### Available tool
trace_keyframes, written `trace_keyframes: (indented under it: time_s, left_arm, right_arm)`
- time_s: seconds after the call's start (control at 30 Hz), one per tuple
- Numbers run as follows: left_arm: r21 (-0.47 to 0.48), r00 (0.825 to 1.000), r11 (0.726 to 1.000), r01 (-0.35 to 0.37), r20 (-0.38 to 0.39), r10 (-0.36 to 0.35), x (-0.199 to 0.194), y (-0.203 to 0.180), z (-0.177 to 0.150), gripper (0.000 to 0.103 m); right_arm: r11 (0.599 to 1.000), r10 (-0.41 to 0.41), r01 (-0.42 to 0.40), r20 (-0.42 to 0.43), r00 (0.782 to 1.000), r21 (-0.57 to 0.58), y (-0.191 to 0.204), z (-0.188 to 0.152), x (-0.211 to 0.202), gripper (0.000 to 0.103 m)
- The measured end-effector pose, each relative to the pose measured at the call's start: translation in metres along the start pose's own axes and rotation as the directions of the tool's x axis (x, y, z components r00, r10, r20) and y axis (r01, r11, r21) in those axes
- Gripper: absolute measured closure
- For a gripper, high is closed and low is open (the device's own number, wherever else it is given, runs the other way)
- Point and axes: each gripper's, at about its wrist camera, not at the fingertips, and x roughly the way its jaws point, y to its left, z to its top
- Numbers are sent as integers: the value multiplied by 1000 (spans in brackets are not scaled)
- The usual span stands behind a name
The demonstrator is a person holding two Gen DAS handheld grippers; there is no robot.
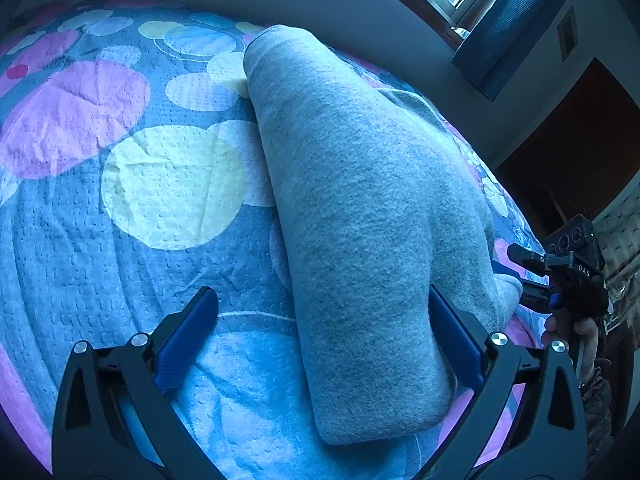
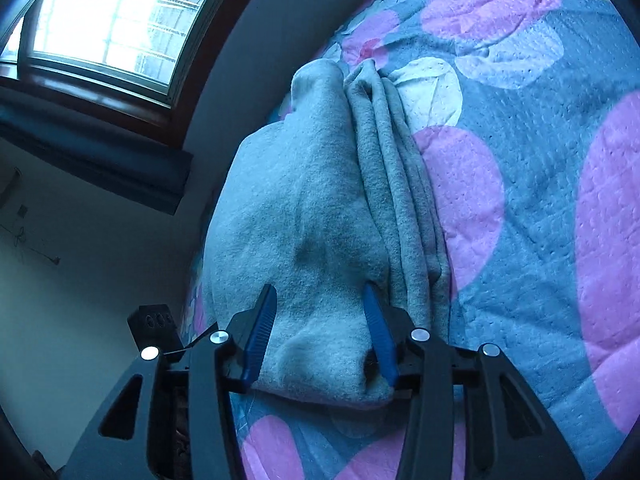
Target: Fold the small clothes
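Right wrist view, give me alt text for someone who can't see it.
A grey folded garment lies on a floral bedspread, its near end sitting between the blue fingers of the right claw. A bright window is upper left.
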Motion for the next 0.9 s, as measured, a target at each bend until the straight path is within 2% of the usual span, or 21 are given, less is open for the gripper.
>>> trace_keyframes:
  time_s: [0.37, 0.5, 0.57, 0.67, 0.8, 0.9]
  left_arm:
    - [0, 1000, 1000, 2, 1, -2, 0, 0, -1, 2]
    - [-8, 1000, 1000, 9, -1, -9, -2, -1, 1, 2]
    - [-18, 1000, 1000, 16, -8, -16, -5, -1, 2, 2]
    - [-27, 1000, 999, 19, -19, -19, -19, -5, 9, 2]
    - [53, 998, 998, 17, 61, -20, -38, -18, 27, 2]
    - [65, 999, 997, 28, 36, -30, -24, -15, 39, 2]
  right_arm:
    - [999, 41, -41, 15, 999, 19, -2, 0, -3, 54]
    - [999, 53, -52, 25, 998, -12, 11, -2, -7, 38]
    - [999, 33, -32, 33, 999, -41, 24, -1, -11, 35]
    - [996, -14, 20, 68, 998, -85, 40, 4, -22, 23]
    - [987, -106, 115, 81, 991, -109, 39, 20, -18, 22]
    - [988, -131, 135, 57, 990, -80, 26, 36, -5, 22]
